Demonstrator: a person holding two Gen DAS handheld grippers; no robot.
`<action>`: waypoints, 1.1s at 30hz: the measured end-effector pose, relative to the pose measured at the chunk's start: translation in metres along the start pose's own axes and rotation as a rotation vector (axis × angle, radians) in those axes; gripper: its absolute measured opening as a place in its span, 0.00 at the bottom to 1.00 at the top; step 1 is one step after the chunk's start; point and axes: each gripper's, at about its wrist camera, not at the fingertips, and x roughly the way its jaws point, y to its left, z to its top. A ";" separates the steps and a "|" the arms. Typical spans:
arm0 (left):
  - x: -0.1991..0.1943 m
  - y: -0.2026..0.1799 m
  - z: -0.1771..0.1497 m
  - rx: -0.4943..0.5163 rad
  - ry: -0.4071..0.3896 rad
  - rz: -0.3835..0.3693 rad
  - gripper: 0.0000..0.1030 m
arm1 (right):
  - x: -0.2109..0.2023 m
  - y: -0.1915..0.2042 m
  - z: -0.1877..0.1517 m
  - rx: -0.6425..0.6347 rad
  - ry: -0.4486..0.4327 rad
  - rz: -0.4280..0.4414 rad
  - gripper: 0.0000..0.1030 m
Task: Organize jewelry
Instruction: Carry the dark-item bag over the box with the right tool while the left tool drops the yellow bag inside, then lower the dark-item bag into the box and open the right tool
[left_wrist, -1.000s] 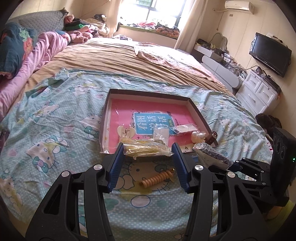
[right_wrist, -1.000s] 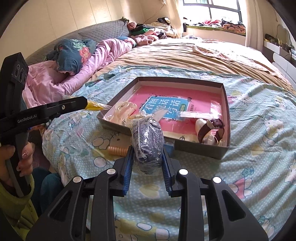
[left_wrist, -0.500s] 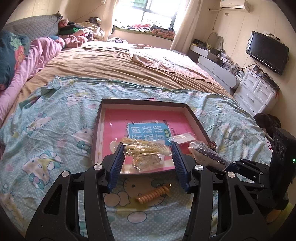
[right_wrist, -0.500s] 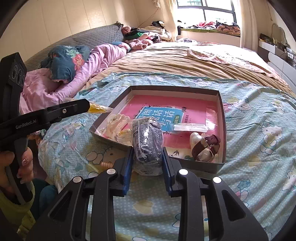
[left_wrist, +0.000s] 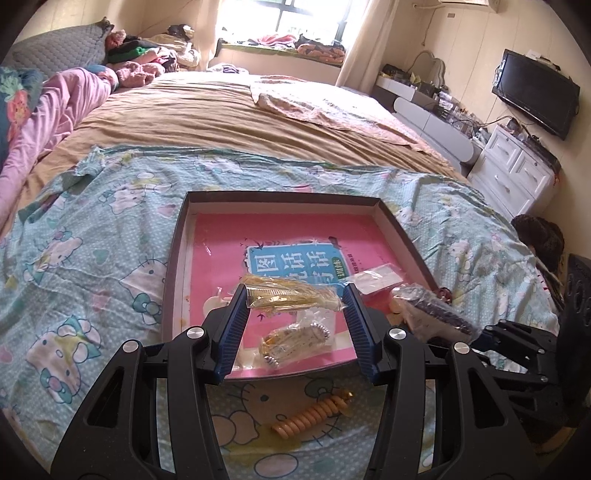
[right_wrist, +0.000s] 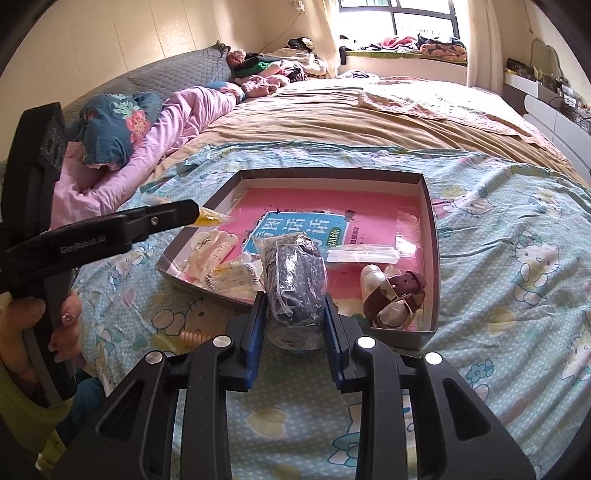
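two grippers hover over the near edge of the bed, each closed on a plastic packet. the left gripper (left_wrist: 293, 301) has its fingers clamped on the ends of a yellow packet (left_wrist: 291, 295), held crosswise above the near part of the box (left_wrist: 177, 251). the right gripper (right_wrist: 293, 308) has its fingers pressed against the sides of a dark blue packet (right_wrist: 293, 273), held over the near wall of the box. nearest on the hello kitty sheet (left_wrist: 74, 258), just outside the box, lies an orange spiral hair tie (left_wrist: 314, 413). inside the box, on a pink book (right_wrist: 325, 218), rest a beaded piece in a clear bag (left_wrist: 295, 338), a cream hair clip (right_wrist: 212, 249), a brown-strapped watch (right_wrist: 395, 299) in the near right corner and a clear flat packet (right_wrist: 364, 254). farther off lie a tan blanket (left_wrist: 221, 122) and pink bedding (right_wrist: 177, 122).
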 end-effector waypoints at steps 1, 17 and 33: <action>0.003 0.002 0.001 -0.001 0.007 -0.001 0.42 | 0.001 -0.001 0.001 0.002 0.001 -0.003 0.27; 0.033 0.016 0.010 -0.004 0.048 0.023 0.43 | 0.029 -0.003 0.002 0.030 0.042 -0.016 0.27; 0.027 0.028 0.006 -0.024 0.049 0.032 0.55 | 0.061 -0.003 0.010 0.044 0.066 -0.047 0.27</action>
